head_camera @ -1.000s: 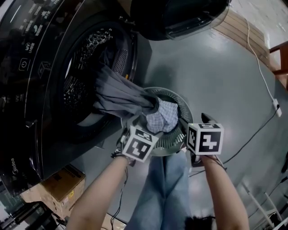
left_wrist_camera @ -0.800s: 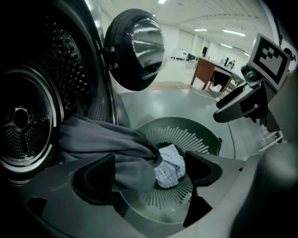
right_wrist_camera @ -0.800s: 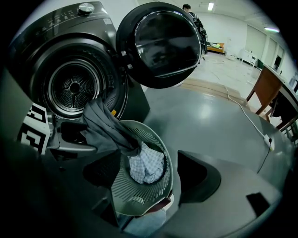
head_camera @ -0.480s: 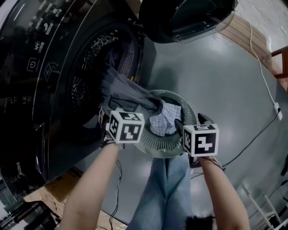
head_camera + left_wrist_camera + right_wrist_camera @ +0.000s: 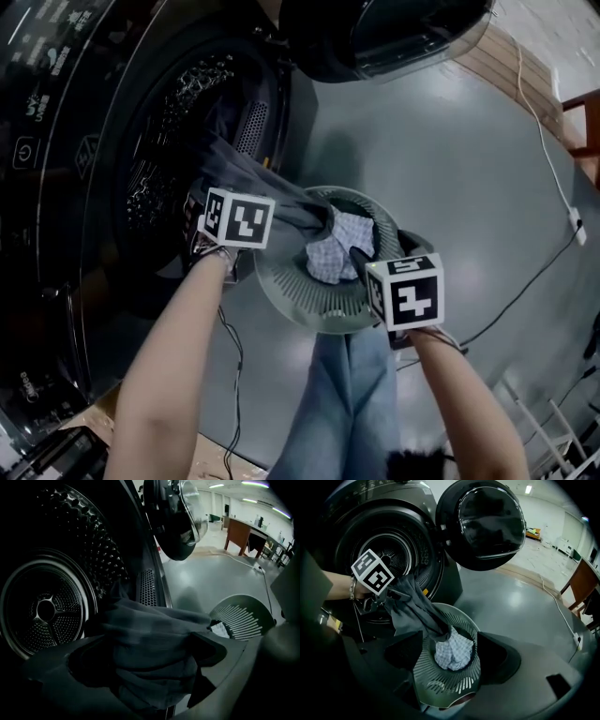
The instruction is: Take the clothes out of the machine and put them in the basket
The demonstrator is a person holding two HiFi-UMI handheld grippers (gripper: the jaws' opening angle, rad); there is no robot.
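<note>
While the washing machine (image 5: 141, 187) stands with its door open at the left of the head view, the left gripper (image 5: 145, 651) is at the mouth of the drum. Its jaws have just been opening and are wide now. The dark grey garment (image 5: 281, 202) lies loosely between them, and I judge it is not pinched.

This garment is one long band. Its axis runs from the drum, at about ten o'clock, down to the basket (image 5: 281, 300) at about four o'clock, and its far end already hangs over the rim beside a checked cloth (image 5: 339, 246). The part left to pull out therefore lies on the left gripper's side, which is clearly the nearer hand.

At the right, the right gripper (image 5: 445, 652) hovers above the basket. Its jaws have just closed a little but remain apart and hold nothing.
</note>
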